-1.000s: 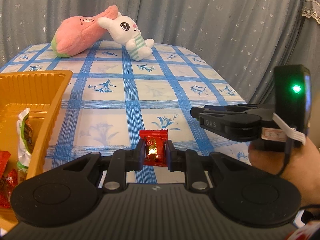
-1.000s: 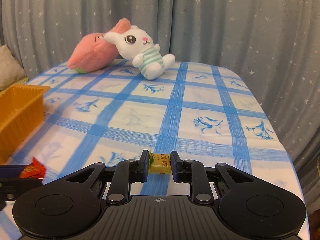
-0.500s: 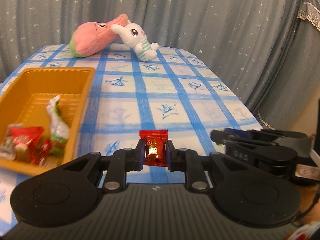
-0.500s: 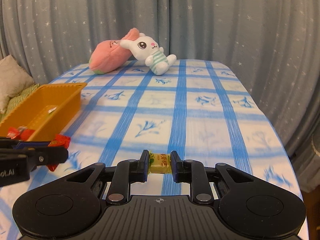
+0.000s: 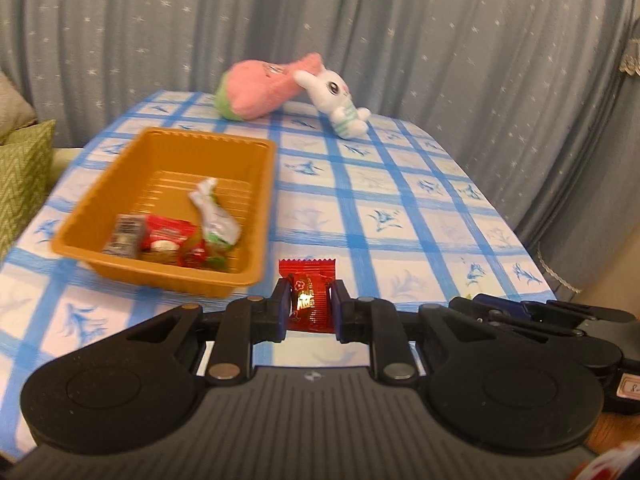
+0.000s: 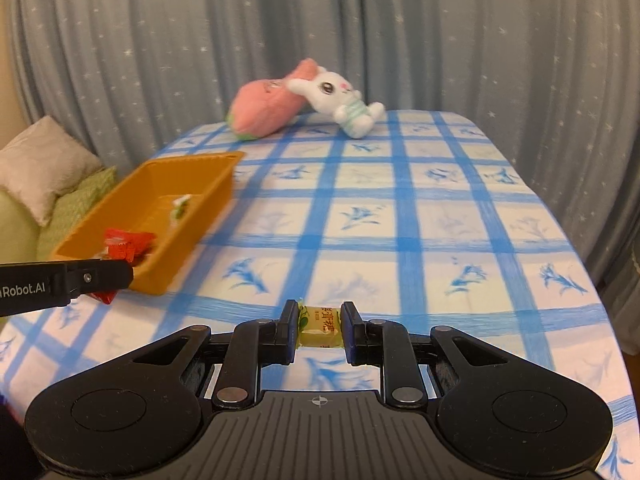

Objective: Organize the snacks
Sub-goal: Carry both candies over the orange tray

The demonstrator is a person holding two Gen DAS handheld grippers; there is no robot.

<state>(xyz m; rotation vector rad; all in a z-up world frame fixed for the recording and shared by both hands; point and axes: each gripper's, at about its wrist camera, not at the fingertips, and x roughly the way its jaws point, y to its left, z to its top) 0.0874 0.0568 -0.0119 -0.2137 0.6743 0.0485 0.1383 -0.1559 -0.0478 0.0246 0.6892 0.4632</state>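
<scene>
My left gripper (image 5: 309, 304) is shut on a red wrapped candy (image 5: 309, 296), held just off the near right corner of the orange tray (image 5: 120, 168). Several wrapped snacks (image 5: 176, 236) lie at the tray's near end. My right gripper (image 6: 319, 326) is shut on a small yellow-green candy (image 6: 319, 327) above the front of the blue checked tablecloth (image 6: 400, 216). In the right wrist view the orange tray (image 6: 200, 176) sits at the left, and the left gripper (image 6: 80, 280) with its red candy (image 6: 105, 295) reaches in from the left edge.
A pink plush (image 5: 260, 88) and a white bunny plush (image 5: 340, 102) lie at the table's far end before a grey starred curtain (image 5: 440, 40). Green and beige cushions (image 6: 48, 184) are off the table's left side. The right gripper's body (image 5: 560, 332) shows low right in the left wrist view.
Both grippers have pulled back and risen with their candies still held. The tray, cut off at the left edge before, now shows whole with its snacks.
</scene>
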